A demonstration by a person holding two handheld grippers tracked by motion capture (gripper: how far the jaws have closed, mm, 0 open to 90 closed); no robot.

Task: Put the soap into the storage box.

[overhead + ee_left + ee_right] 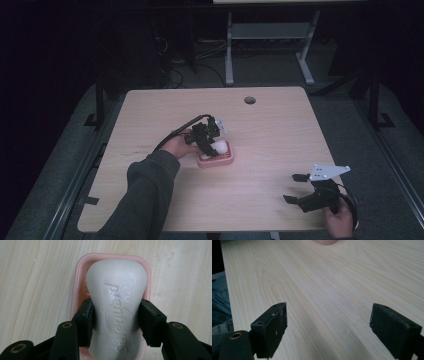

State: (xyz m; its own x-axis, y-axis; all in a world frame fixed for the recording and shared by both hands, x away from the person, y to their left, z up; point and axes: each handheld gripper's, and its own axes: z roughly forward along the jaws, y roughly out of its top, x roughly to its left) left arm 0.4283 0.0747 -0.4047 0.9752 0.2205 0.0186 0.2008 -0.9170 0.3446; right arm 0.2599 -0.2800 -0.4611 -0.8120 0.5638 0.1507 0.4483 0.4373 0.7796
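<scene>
Clamped by the left gripper at its narrow waist, a white soap bar is held over a pink soap dish, whether resting in it cannot be told. Around them a pale wooden table is seen, with a round hole near its far edge, grey floor and a white desk frame beyond. The left hand is reached in from a dark sleeve. Near the front right corner the right gripper is held low, jaws spread wide with nothing between them.

High view overhead facing forward, gripper views close, sharing pale table
</scene>
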